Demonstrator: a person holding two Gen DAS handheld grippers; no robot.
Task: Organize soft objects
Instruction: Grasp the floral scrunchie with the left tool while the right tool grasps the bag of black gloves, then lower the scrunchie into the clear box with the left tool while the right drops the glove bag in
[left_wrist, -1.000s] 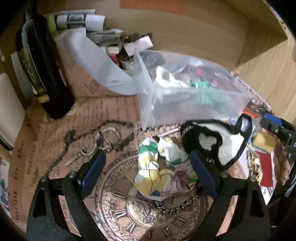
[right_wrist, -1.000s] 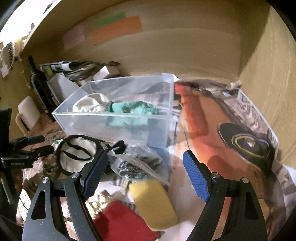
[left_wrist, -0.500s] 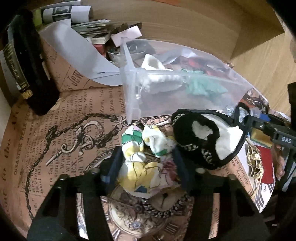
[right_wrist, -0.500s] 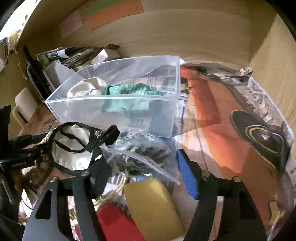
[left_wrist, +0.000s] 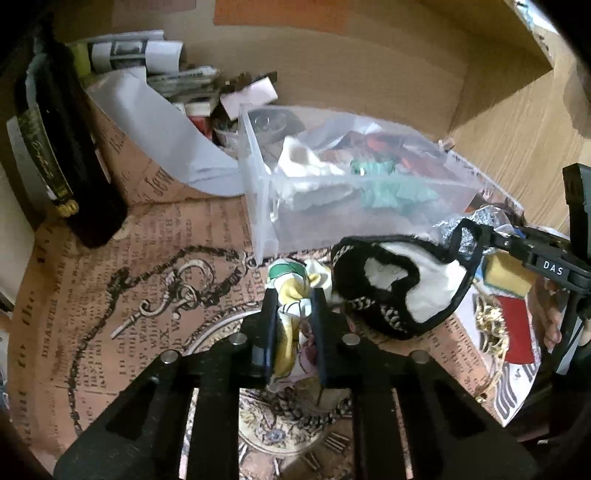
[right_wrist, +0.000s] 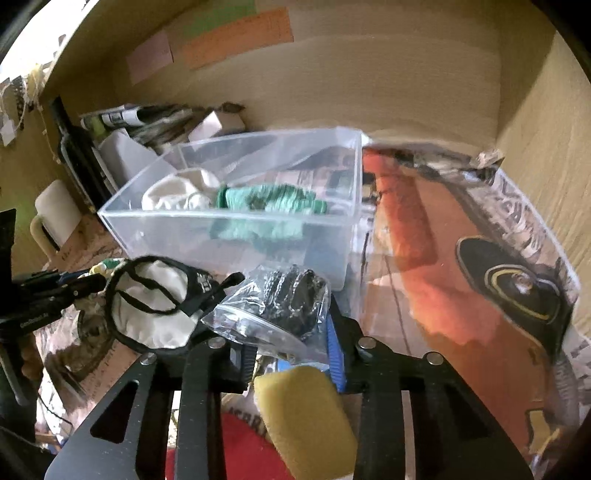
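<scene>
My left gripper is shut on a crumpled floral cloth in white, yellow and green that lies on the printed paper. A black-and-white cap lies just right of it, also in the right wrist view. My right gripper is shut on a clear plastic bag of dark items. A clear plastic bin behind holds a cream cloth and a green cloth; the bin also shows in the left wrist view.
A yellow sponge and a red cloth lie under my right gripper. A dark bottle stands at the left, with rolled papers behind. Wooden walls close off the back and right side.
Both grippers have moved forward and closed: the left onto the floral cloth, the right onto the plastic bag.
</scene>
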